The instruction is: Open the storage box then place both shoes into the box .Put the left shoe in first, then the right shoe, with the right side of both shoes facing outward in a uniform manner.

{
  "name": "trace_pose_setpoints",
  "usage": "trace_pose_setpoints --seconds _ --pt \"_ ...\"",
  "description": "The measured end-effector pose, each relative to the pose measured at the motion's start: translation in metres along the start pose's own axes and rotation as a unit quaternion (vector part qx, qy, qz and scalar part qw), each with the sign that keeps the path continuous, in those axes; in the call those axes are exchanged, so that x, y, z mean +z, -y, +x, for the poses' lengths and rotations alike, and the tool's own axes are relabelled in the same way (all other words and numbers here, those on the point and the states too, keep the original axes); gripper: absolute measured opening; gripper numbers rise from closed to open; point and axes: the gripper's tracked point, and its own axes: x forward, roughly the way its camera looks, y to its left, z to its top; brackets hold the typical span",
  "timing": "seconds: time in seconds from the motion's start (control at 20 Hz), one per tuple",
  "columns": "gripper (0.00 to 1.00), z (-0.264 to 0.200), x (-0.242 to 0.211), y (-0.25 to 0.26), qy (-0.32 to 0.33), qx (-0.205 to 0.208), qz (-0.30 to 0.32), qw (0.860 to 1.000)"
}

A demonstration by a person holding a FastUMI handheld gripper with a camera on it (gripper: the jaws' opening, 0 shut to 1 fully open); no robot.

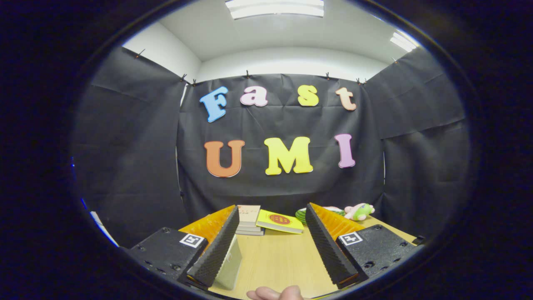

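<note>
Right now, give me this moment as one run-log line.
tool: open, nothing held | ahead: books, yellow book, plush toy on table | hand near tool | box, shoes: unseen

Worktop [283, 258]: pale wood, under me.
Books [249, 220]: small stack at the far edge.
Yellow book [280, 221]: just beside my stack, lying tilted.
Plush toy [359, 211]: far right corner.
Striped green thing [302, 214]: partly hidden beside it.

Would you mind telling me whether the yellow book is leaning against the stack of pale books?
Touching. In the gripper view the yellow book rests tilted, its edge propped on the stack of pale books, beyond the gripper, whose jaws stand open.
</note>
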Motion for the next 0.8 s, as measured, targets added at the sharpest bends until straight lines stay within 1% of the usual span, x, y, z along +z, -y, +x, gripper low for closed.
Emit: trace_pose_setpoints --seconds 0.2,0.35,0.5,0.7,0.8 --pt "1.0 0.002 -0.007 0.009 0.0 -0.021 0.002 1.0" --pt "1.0 0.006 -0.015 0.009 -0.012 -0.022 -0.005 1.0" --pt "1.0 0.01 -0.016 0.017 -0.007 -0.031 -0.008 0.999" --pt "1.0 0.013 -0.027 0.014 -0.023 -0.025 -0.001 0.999" --pt "1.0 0.015 -0.03 0.015 -0.022 -0.025 -0.008 0.999"
